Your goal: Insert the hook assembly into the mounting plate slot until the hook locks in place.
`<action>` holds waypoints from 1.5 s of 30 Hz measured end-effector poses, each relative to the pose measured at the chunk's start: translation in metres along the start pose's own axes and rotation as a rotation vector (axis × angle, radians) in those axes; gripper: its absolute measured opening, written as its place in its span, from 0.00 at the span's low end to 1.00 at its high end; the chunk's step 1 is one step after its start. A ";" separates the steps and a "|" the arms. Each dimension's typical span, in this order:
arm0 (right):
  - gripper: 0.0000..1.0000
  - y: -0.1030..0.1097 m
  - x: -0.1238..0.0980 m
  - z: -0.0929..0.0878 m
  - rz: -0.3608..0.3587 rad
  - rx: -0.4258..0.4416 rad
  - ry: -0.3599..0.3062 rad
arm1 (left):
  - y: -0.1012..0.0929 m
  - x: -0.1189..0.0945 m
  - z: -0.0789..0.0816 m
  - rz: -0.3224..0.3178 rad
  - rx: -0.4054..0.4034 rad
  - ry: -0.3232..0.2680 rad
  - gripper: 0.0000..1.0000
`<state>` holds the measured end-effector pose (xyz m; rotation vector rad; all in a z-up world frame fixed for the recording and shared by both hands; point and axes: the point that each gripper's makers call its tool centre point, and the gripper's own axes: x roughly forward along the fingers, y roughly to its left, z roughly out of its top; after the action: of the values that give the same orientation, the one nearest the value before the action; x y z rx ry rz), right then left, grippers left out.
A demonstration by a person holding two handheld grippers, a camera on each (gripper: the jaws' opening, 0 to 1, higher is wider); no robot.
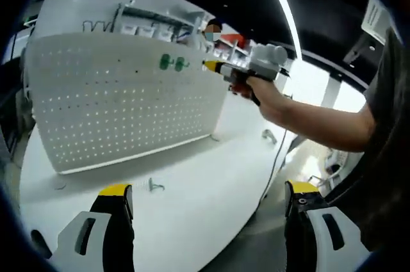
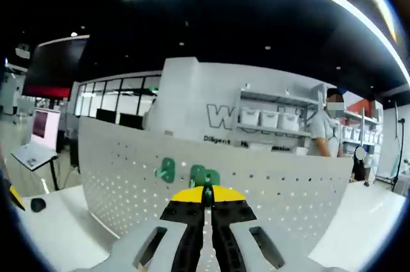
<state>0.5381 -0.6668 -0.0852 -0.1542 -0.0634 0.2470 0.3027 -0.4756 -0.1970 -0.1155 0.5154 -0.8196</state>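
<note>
A white round table (image 1: 211, 182) is standing in a bright showroom with shelving along the back wall, and a white perforated mounting plate (image 1: 122, 102) is standing upright on it, serving as the landmark here. Two green hooks (image 1: 173, 63) are sitting side by side near the plate's upper edge. In the left gripper view, the right gripper (image 1: 211, 66) is reaching in from the right, its yellow tips lying just beside the right-hand green hook. In the right gripper view its jaws are pressing together at that hook (image 2: 204, 176); whether they are pinching it I cannot tell. The left gripper (image 1: 208, 189) is hanging well back from the plate over the table, jaws spread wide and holding nothing. Small metal hooks (image 1: 155, 185) are lying loose on the table in front of the plate.
</note>
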 end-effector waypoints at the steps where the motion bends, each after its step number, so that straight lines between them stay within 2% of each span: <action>1: 0.00 -0.002 0.002 -0.001 -0.004 0.000 0.000 | 0.000 0.000 -0.001 0.001 -0.003 0.001 1.00; 7: 0.00 -0.015 0.016 -0.002 -0.038 0.018 -0.012 | 0.005 0.001 -0.006 0.010 -0.022 0.019 1.00; 20: 0.00 -0.029 0.045 0.000 -0.065 0.001 -0.031 | 0.009 0.005 -0.002 0.006 -0.044 0.010 1.00; 21: 0.00 -0.033 0.046 0.000 -0.071 0.012 -0.039 | 0.009 0.005 -0.001 0.005 -0.046 0.010 1.00; 22: 0.00 -0.034 0.047 0.002 -0.070 0.077 -0.063 | 0.008 0.005 -0.001 0.003 -0.047 0.012 1.00; 24: 0.00 -0.041 0.048 0.000 -0.094 0.039 -0.050 | 0.009 0.005 -0.001 0.005 -0.043 0.016 1.00; 28: 0.00 -0.037 0.052 -0.003 -0.082 0.031 -0.049 | 0.014 0.003 -0.001 0.021 -0.050 0.023 1.00; 37: 0.00 -0.038 0.055 -0.010 -0.092 0.028 -0.043 | 0.018 0.004 0.003 0.033 -0.051 0.014 1.00; 45: 0.00 -0.039 0.055 -0.025 -0.100 0.044 -0.008 | 0.022 0.003 0.000 0.043 -0.060 0.016 1.00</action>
<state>0.6027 -0.6945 -0.1008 -0.1057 -0.0733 0.1489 0.3186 -0.4628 -0.2047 -0.1523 0.5562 -0.7638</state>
